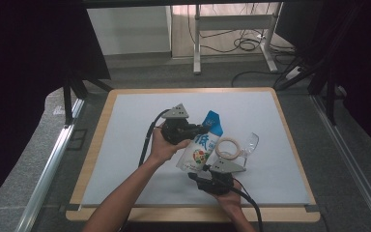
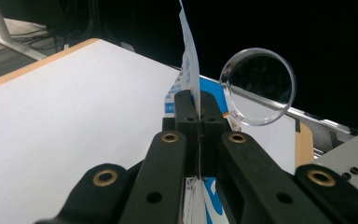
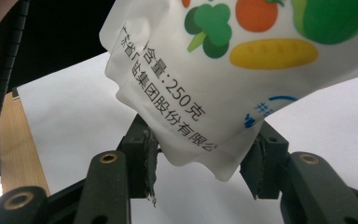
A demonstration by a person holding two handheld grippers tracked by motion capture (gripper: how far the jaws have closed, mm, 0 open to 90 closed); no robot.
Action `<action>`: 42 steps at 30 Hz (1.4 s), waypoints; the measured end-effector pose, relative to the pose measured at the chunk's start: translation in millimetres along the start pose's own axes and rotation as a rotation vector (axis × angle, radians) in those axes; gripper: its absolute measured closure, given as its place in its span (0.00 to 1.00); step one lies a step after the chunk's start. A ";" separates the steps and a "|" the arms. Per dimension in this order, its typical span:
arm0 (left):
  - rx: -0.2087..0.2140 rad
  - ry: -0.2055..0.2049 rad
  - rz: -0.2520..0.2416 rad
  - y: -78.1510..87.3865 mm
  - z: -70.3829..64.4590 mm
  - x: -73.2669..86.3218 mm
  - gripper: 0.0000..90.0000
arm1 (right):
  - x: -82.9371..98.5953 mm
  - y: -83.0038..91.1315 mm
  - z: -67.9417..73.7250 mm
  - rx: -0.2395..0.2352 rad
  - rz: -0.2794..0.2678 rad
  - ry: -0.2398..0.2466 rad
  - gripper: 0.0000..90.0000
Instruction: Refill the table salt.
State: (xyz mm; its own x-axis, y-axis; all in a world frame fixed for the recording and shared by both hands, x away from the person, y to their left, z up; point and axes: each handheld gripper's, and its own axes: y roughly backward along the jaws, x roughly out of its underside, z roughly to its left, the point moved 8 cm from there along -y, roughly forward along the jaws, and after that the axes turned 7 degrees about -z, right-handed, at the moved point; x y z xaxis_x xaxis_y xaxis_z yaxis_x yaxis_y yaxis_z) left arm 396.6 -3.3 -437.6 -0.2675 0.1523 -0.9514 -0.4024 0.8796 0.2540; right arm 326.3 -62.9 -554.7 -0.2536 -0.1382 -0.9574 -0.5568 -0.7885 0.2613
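A white pouch (image 1: pixel 199 151) with a blue top, printed vegetables and black lettering hangs tilted above the white mat (image 1: pixel 125 145). My left gripper (image 1: pixel 204 128) is shut on the pouch's thin upper edge (image 2: pixel 189 70); in the left gripper view the two jaws (image 2: pixel 199 100) meet on that edge. My right gripper (image 1: pixel 193 175) sits below the pouch and is open. The pouch's bottom corner (image 3: pixel 214 154) dips between its spread pads (image 3: pixel 140 154), close to the left one.
A roll of pale tape (image 1: pixel 228 147) lies just right of the pouch, with a clear glass (image 1: pixel 251 142) on its side beside it; its round rim (image 2: pixel 258 86) faces the left gripper. The mat's wooden border (image 1: pixel 96 140) frames it.
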 end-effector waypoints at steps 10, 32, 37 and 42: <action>-0.009 -0.009 0.007 0.0 0.2 -0.1 1.00 | -0.6 1.5 1.0 -0.014 -0.010 -0.008 0.58; -0.011 -0.021 0.039 -18.3 -2.8 -0.2 1.00 | -4.7 4.6 1.9 -0.008 -0.031 -0.034 0.57; -0.011 -0.016 0.034 -18.9 -2.3 -0.4 1.00 | -4.4 5.2 0.3 -0.009 -0.030 -0.036 0.57; -0.014 -0.018 0.031 -16.8 -1.2 -0.9 1.00 | -5.3 4.4 1.6 -0.012 -0.031 -0.039 0.57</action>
State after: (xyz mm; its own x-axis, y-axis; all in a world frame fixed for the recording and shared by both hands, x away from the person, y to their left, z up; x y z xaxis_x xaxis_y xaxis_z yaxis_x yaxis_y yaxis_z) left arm 402.6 -18.8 -440.8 -0.2643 0.1878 -0.9460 -0.4060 0.8680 0.2858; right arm 323.9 -64.7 -548.3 -0.2669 -0.0901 -0.9595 -0.5557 -0.7991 0.2296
